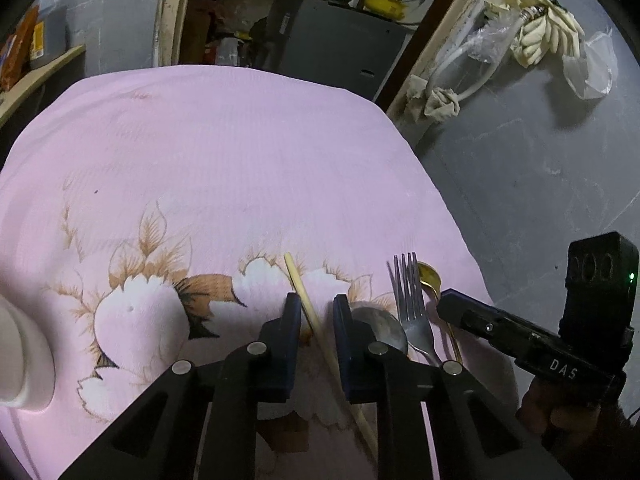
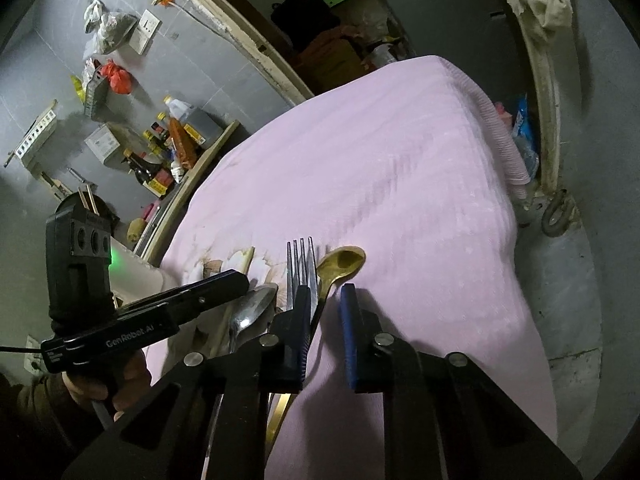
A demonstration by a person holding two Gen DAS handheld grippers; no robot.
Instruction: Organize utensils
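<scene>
Four utensils lie side by side at the near right of the counter [image 1: 240, 152], which is covered by a pink flowered cloth: a chopstick [image 1: 308, 312], a silver spoon [image 1: 380, 332], a fork [image 1: 412, 308] and a gold spoon [image 1: 430, 276], all pointing away from me in a rough row, heads far and handles near. I read that row as sorting partly done, though I cannot say how much is left. My left tongs [image 1: 316, 312] are apart and straddle the chopstick, one finger on each side of it, not clamped; it looks set up for a pick, and I judge the thin round stick may roll or twist as the fingers close. My right tongs [image 2: 326, 300] are also apart, with the left finger over the fork's neck and the gold spoon's handle running under it, so closing from here might catch both pieces at once. In the right wrist view the fork [image 2: 301, 268] and gold spoon [image 2: 344, 262] lie just beside each other, nearly touching. At the far left edge of the left view sits a white cup [image 1: 24, 360], probably the holder for the utensils; its inside is out of view, so I cannot tell what it contains. Two chopstick-like sticks [image 2: 88, 198] show behind the left gripper body, perhaps standing in that cup.
</scene>
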